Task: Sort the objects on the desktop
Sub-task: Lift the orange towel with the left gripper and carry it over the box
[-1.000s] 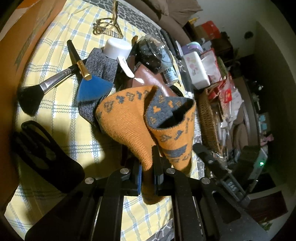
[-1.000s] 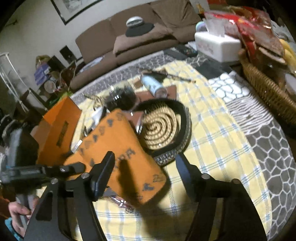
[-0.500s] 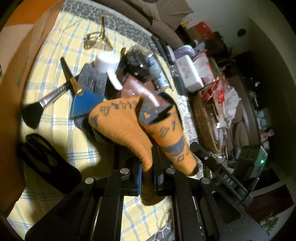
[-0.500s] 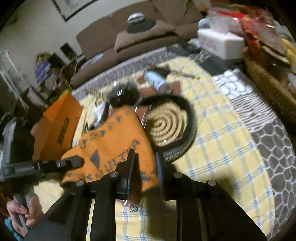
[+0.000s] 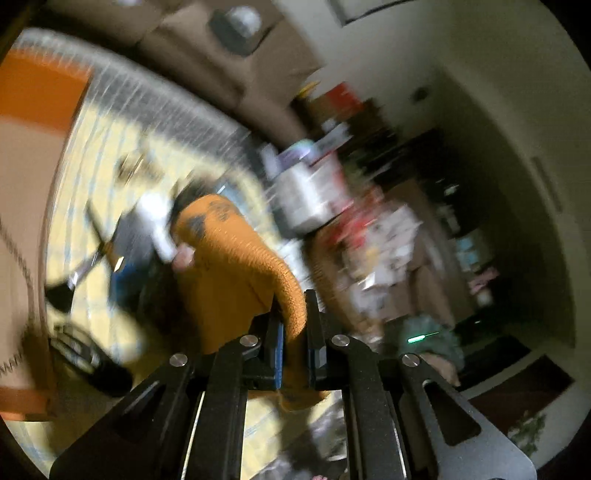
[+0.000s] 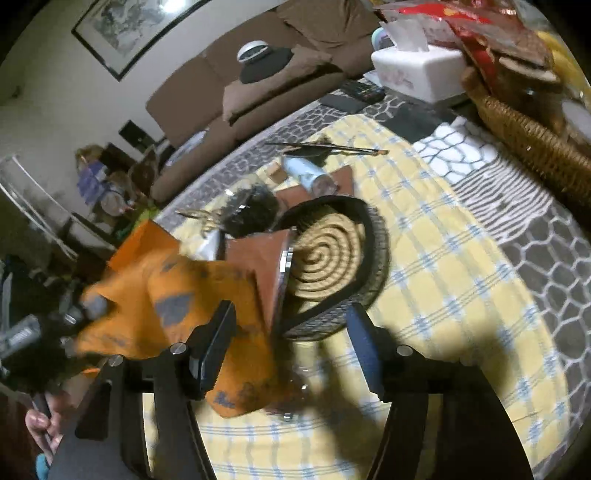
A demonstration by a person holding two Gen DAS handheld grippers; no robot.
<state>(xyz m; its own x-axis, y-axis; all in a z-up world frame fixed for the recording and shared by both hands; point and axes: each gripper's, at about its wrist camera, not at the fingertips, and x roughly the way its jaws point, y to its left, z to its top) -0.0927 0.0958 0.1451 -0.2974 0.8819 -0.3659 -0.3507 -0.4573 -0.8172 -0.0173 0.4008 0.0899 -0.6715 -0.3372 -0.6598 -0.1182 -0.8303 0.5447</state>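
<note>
Brown sofa (image 6: 258, 92) beyond the table's far edge, framed picture (image 6: 129, 26) on the wall above it, white tissue box (image 6: 417, 74) and wicker basket (image 6: 532, 144) at the table's far right corner

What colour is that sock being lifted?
Orange with grey-blue shapes on the sock, clearest in the right wrist view.
</note>
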